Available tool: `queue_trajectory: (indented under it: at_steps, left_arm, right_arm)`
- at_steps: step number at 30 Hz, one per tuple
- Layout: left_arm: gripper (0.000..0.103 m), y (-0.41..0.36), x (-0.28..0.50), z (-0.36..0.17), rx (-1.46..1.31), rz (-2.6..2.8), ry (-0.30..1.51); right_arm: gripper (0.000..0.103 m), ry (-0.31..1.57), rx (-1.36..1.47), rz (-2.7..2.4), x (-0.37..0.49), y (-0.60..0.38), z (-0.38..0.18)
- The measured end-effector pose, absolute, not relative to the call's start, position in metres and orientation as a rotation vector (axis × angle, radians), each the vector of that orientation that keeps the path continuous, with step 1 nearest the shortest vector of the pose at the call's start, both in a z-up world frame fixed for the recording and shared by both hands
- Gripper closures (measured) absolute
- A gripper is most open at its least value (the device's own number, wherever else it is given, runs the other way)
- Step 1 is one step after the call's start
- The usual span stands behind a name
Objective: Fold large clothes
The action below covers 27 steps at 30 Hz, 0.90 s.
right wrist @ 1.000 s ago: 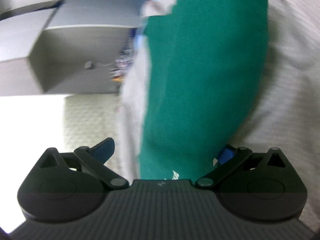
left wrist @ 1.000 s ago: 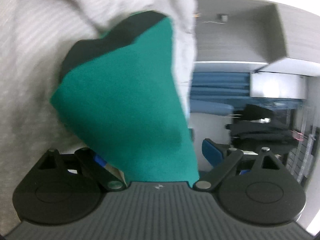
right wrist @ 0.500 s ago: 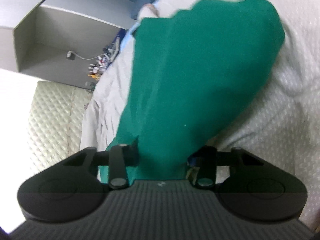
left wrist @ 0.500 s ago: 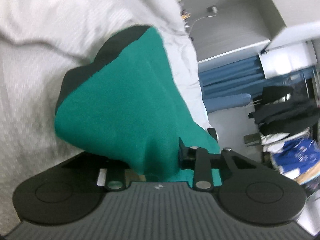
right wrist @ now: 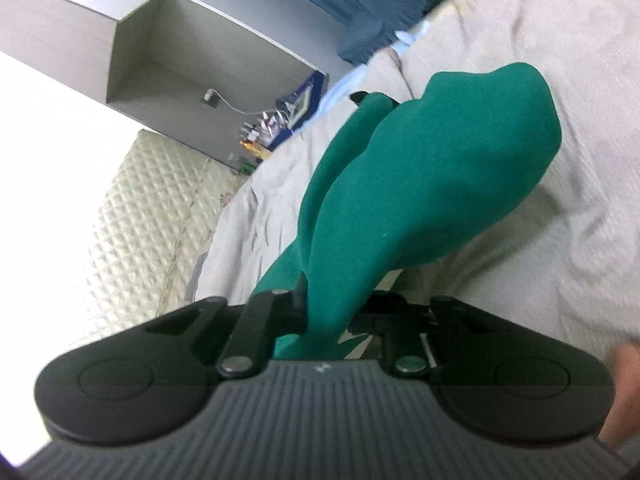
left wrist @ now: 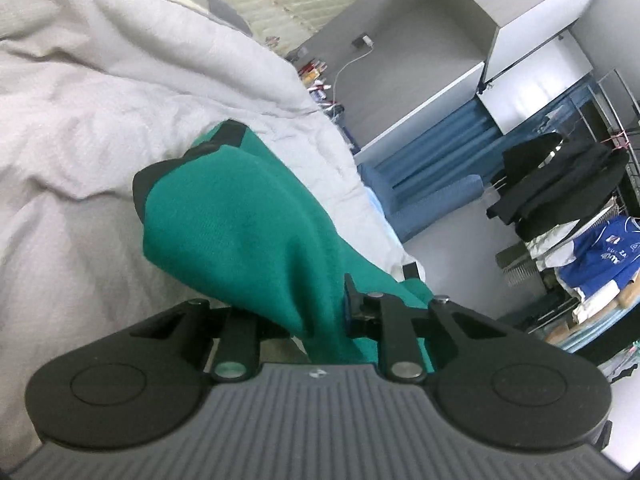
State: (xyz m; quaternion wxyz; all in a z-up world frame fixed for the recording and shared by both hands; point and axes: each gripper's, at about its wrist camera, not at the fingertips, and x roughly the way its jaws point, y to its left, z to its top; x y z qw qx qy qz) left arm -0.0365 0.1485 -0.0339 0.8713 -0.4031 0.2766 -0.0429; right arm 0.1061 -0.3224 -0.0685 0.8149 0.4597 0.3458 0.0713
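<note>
Now both grippers, left gripper (left wrist: pixel 320 320) and right gripper (right wrist: pixel 332 312), having just been closing their jaws, are clenching the garment (left wrist: pixel 240 216); ahead of them it should be lifting evenly off the bed (left wrist: pixel 80 240).

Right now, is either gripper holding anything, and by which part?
Both hold the green garment: the left gripper and right gripper have just closed, each pinching a bunched edge of it.

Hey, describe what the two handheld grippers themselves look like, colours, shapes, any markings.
Both match: the left gripper and right gripper each have a grey ribbed body with a small pale logo at its front edge, two rounded black lobes with circular insets, and black linkage bars on silver pivot pins. No cables or sleeves show.
</note>
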Motion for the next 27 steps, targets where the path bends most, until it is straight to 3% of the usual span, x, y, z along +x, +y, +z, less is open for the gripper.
queue_trajectory:
  at_steps: [6, 9, 14, 16, 27]
  left_arm:
    - [0.081, 0.145, -0.067, -0.041, -0.882, -0.079, 0.608]
    - [0.077, 0.152, -0.054, -0.038, -0.92, -0.096, 0.615]
    - [0.062, 0.163, -0.012, -0.024, -0.999, -0.12, 0.6]
    - [0.059, 0.168, 0.01, -0.019, -1.019, -0.132, 0.587]
    - [0.037, 0.185, 0.117, -0.037, -1.012, -0.214, 0.466]
  right_arm:
    - [0.085, 0.798, 0.999, 0.125, 0.096, -0.319, -0.068]
    - [0.079, 0.796, 1.034, 0.151, 0.112, -0.318, -0.065]
    - [0.058, 0.742, 1.054, 0.244, 0.151, -0.316, -0.047]
    - [0.042, 0.726, 1.05, 0.278, 0.173, -0.31, -0.042]
    - [0.037, 0.728, 0.992, 0.259, 0.264, -0.284, -0.061]
